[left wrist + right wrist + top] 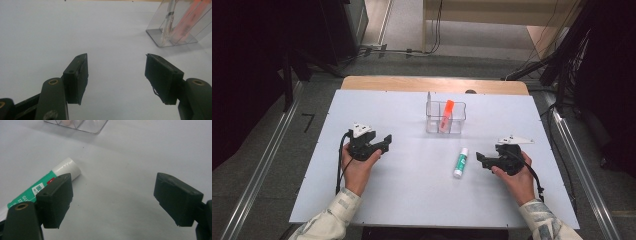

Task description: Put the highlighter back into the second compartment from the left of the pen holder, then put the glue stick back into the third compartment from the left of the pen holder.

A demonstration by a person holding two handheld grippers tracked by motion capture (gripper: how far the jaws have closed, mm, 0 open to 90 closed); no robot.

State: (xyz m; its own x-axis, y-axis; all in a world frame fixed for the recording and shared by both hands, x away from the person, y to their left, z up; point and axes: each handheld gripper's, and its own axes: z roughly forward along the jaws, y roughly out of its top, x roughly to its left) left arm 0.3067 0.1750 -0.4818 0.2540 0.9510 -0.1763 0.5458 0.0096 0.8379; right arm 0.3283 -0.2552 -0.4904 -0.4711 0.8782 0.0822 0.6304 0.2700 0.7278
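Clear plastic organizer (445, 118) stands at mid-bench toward the far edge, split into compartments by transparent walls. An orange marker (446, 115) leans tilted in 1 compartment; a thin clear-bodied pen (429, 107) stands near upright at the organizer's left end. In the left gripper view the organizer (160, 35) sits to the upper right, both items visible through its glossy walls.

Glue stick (460, 162) lies flat on the white bench (402, 190), well in front of the organizer: cylinder, white cap and ends, green label band. It is near the right gripper (482, 161), just off its tips and apart from them. In the right gripper view the glue stick (50, 185) runs behind the left-hand finger (56, 200), outside the gap between the 2; no contact can be seen.

Right gripper (112, 202): fingers spread wide, nothing between them, matte black blocky pads.

Left gripper (384, 141): held at bench left, well apart from glue stick and organizer. Fingers (77, 77) spread apart over bare bench, empty.

Bench surface smooth, matte white.
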